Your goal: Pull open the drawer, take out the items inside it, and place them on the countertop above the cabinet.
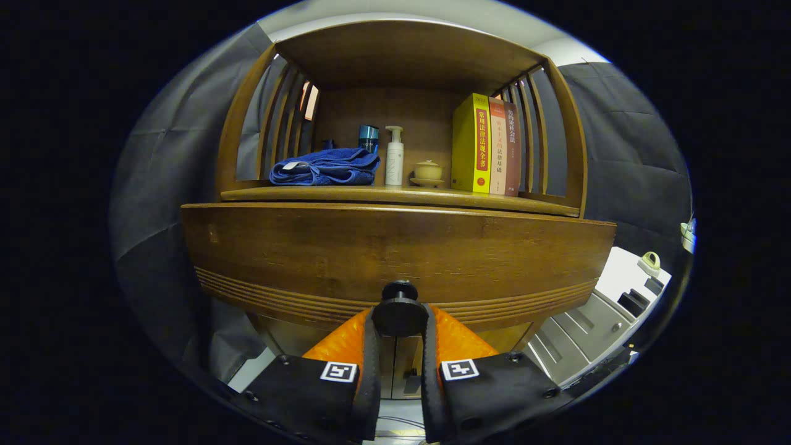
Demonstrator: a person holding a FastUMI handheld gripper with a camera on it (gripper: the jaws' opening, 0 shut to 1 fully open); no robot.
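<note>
A brown wooden drawer front (395, 250) stretches wide just ahead of me, with grooved lines along its lower edge. Its round dark knob (399, 309) sits between my two fingers, and my gripper (398, 321) is shut on it, both fingers pressing its sides. The drawer's inside is hidden behind the front panel. Above the drawer runs the wooden countertop (531, 203) of the cabinet, under an arched shelf with slatted sides.
On the countertop lie a folded blue towel (325, 167), a dark blue jar (369, 137), a white pump bottle (394, 157), a small lidded clay pot (427, 171) and three upright books (485, 145). A grey-white cabinet (593, 321) stands lower right.
</note>
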